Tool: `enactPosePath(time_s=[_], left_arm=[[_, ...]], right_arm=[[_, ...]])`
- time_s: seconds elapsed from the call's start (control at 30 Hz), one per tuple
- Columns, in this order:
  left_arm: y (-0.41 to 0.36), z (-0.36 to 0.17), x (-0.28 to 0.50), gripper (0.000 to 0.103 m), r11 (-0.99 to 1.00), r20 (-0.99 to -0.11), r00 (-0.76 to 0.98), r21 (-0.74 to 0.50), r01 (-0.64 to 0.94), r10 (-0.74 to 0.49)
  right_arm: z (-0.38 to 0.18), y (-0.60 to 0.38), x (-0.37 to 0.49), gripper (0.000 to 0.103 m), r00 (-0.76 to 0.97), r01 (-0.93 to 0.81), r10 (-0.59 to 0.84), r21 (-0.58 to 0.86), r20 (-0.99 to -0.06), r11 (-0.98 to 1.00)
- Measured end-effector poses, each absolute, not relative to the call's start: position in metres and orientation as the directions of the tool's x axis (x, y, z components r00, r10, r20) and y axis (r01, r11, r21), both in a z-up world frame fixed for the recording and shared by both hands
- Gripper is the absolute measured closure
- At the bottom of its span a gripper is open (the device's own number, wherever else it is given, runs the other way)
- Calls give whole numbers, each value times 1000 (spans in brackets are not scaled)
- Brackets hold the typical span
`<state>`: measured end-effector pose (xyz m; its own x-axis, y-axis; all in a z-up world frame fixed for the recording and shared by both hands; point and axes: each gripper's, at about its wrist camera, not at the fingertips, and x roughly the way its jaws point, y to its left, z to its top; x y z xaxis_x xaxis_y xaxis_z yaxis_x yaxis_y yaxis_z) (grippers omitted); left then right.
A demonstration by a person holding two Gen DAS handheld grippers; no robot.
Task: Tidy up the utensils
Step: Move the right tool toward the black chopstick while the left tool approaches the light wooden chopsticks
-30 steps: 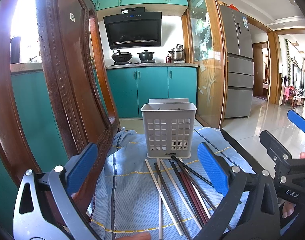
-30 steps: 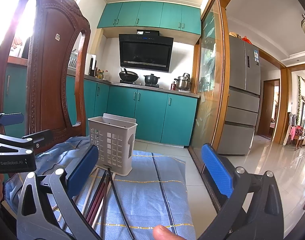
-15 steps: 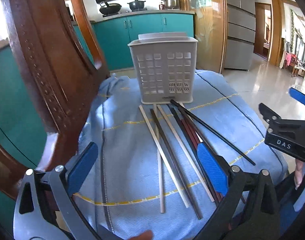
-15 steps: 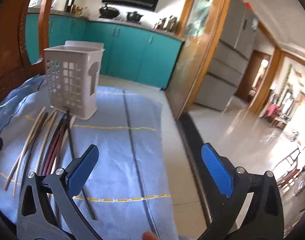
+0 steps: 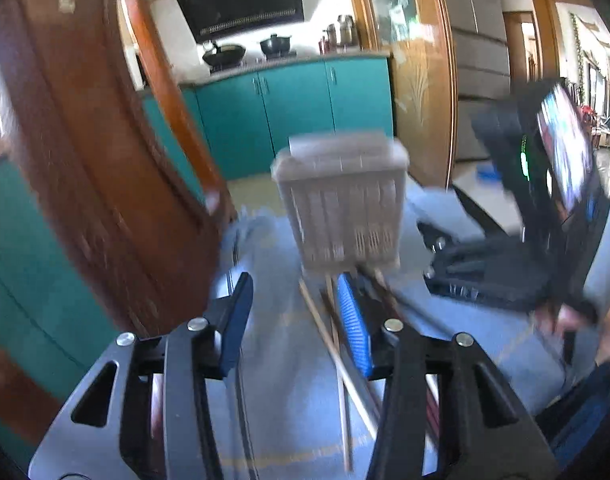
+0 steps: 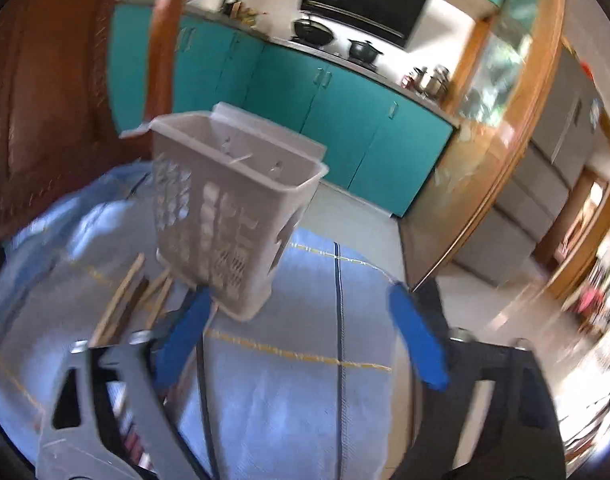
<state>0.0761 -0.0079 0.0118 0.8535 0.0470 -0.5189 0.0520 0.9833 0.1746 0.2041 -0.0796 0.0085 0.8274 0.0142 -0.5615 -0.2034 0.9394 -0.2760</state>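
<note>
No writing is legible; both views are motion-blurred. Left tongs (image 5: 295,320) and right tongs (image 6: 305,336) stand wide, holding nothing, low in frame over a blue cloth (image 6: 289,400). Mid-frame stands the white basket (image 5: 341,208), chopsticks (image 5: 337,356) lying before it. Only the left view shows the right tongs, at far right; teal cabinets (image 6: 345,120) fill the background.

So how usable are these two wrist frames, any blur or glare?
Left wrist view: heavy motion blur smears the utensil basket and the right gripper; the chopsticks are only streaks. Right wrist view: milder blur, basket holes readable, the right edge washed out by glare, strong fisheye bending.
</note>
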Motion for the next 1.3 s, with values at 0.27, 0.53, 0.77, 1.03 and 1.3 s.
enactPosePath(time_s=[0.27,0.53,0.77,1.03,1.3], left_arm=[[9,17,111,30,991,-465,884,133,14,50],[21,3,131,23,999,-575,818,30,27,-5],[24,3,126,21,999,-567,824,44,11,16],[26,3,125,20,999,-560,828,35,-2,22],[32,-3,128,20,999,-583,811,33,-22,37]], right_arm=[[-36,-120,222,64,643,-237,198,54,-739,970],[-59,-96,216,64,583,-323,267,82,-767,943],[-69,-84,217,62,508,-370,310,121,-803,921],[-84,-60,205,59,469,-427,306,90,-828,900],[-87,-85,210,87,406,-348,387,251,-828,903]])
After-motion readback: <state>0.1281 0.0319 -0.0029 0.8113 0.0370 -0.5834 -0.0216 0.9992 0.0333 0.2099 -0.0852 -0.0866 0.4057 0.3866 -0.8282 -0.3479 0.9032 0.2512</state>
